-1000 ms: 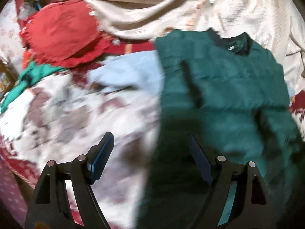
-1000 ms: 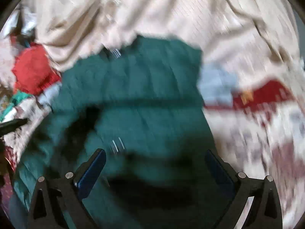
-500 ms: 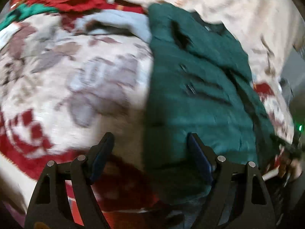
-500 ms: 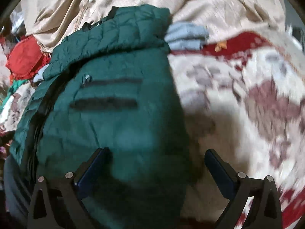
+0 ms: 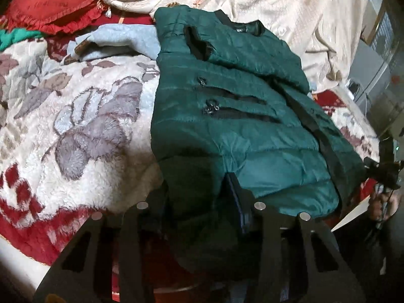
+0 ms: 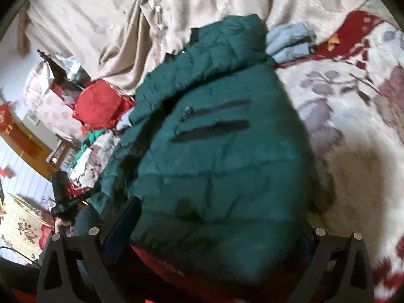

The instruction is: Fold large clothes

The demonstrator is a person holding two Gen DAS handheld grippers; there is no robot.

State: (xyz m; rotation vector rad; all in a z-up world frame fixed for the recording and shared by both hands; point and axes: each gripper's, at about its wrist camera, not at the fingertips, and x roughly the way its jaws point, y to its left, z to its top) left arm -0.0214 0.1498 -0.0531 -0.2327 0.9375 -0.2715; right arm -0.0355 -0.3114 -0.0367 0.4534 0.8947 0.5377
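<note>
A dark green quilted jacket [image 5: 240,116] lies on a floral fleece blanket [image 5: 83,116], collar far, hem toward me; two black pocket zips show on its front. My left gripper [image 5: 199,197] has narrowed on the jacket's near-left hem corner, fabric bunched between its fingers. In the right wrist view the jacket [image 6: 214,151] fills the middle. My right gripper [image 6: 219,224] is wide open, its fingers straddling the near hem; the right finger is partly hidden by fabric. The other hand-held gripper [image 6: 63,202] shows at the left.
A beige bedspread [image 5: 277,5] is heaped behind the jacket. A red cushion [image 5: 50,2] and a light blue garment [image 5: 121,40] lie at the far left. The bed's near edge [image 5: 22,257] runs below. Furniture and floor [image 6: 25,151] show at the left.
Both grippers have come down and back to the jacket's near hem. The left gripper's fingers have closed in from wide open onto the hem corner. The right stays open.
</note>
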